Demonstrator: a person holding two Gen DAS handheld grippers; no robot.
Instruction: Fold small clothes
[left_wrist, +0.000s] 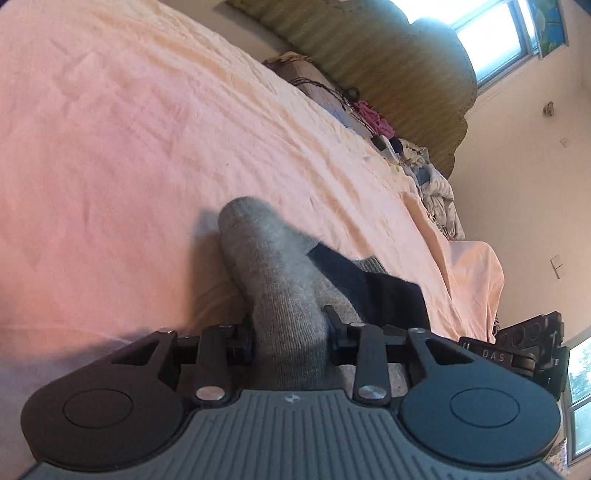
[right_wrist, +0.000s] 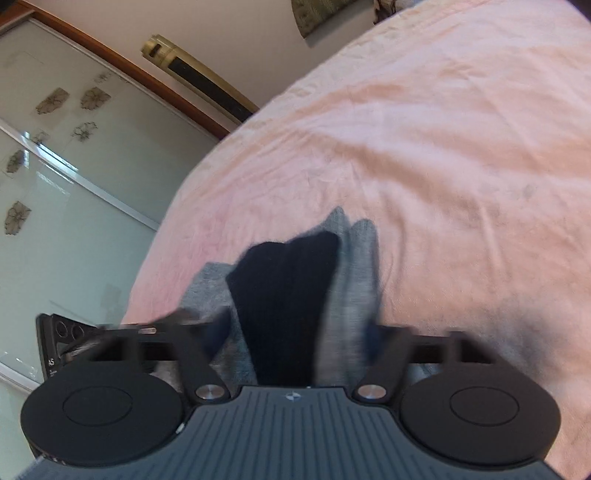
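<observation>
On the bed (left_wrist: 129, 147), a big pink sheet (right_wrist: 424, 147) covers almost everything and has many small wrinkles. A green headboard (left_wrist: 399, 74) stands at the far end of the bed, near a bright window (left_wrist: 495, 40). A messy pile of clothes (left_wrist: 432, 184) lies along the bed's far edge. In the right wrist view, a glass door with flower shapes (right_wrist: 55, 166) stands beside the bed.

A gray sock (left_wrist: 273, 266) lies on the sheet, with a dark sock (left_wrist: 388, 291) right beside it and touching it. The gray sock's round end points away from the camera.

The left gripper (left_wrist: 290, 334) has its fingers (left_wrist: 332, 317) pressed on the gray sock from both sides, so the sock is squeezed between them.

In the right wrist view, the dark sock (right_wrist: 284, 295) runs up the middle with the gray sock (right_wrist: 351, 288) on both sides of it. The right gripper (right_wrist: 295, 336) sits around this bundle. This part is blurry, so I cannot tell if its fingers are squeezing the socks or just close to them.

The other gripper peeks in at the edge of each view.
</observation>
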